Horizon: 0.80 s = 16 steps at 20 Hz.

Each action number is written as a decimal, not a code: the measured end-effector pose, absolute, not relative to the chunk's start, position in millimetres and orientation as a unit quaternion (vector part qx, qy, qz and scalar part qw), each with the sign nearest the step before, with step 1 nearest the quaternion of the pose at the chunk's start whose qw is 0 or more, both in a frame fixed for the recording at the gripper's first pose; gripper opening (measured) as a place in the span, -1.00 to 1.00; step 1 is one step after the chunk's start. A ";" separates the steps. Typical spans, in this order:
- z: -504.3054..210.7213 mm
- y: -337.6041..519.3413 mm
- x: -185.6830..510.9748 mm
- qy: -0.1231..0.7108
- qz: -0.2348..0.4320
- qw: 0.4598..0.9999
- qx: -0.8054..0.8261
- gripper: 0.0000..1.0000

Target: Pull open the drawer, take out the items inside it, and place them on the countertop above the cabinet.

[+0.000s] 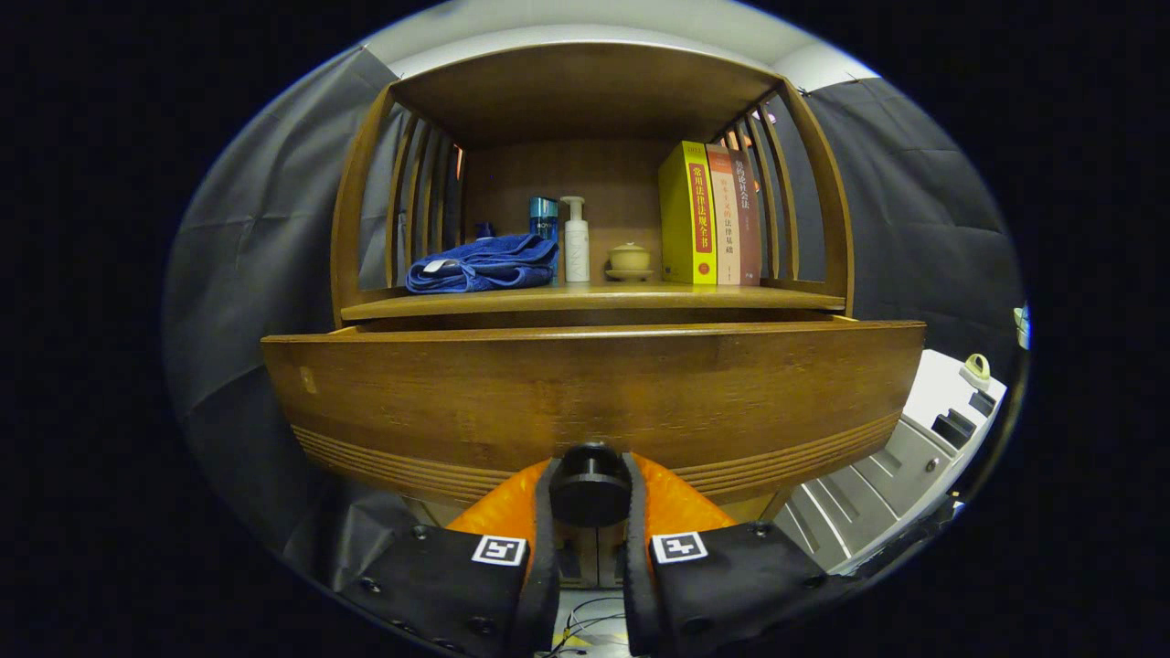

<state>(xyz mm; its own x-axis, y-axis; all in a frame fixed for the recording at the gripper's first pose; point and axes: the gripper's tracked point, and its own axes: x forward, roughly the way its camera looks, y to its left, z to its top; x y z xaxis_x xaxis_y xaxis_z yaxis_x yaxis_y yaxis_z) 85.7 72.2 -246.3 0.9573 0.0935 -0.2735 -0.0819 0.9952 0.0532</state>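
Observation:
The wooden drawer (594, 393) juts out from the cabinet toward me, its broad front panel facing the camera. A dark round knob (590, 484) sits low on the panel's middle, and my gripper (590, 498) is shut on it, one finger pressing each side. The drawer's inside is hidden behind its front. Above the drawer runs the countertop (594, 297), carrying a folded blue towel (484, 263), a blue can (543, 217), a white pump bottle (576, 242), a small lidded cup (629, 260) and three upright books (708, 215).
Curved wooden slats (411, 201) wall both sides of the countertop under a wooden top shelf (585, 91). A white-grey unit (914, 457) stands to the right of the cabinet. Cables (585, 621) lie on the floor below the fingers.

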 end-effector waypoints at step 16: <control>-252.7 73.8 44.9 0.136 0.042 0.990 0.009 -0.27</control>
<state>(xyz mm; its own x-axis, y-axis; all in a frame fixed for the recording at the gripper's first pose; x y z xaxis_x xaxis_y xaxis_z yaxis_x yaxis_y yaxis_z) 44.9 73.8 -252.7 0.9594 0.0848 -0.2691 -0.0799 0.9964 0.0291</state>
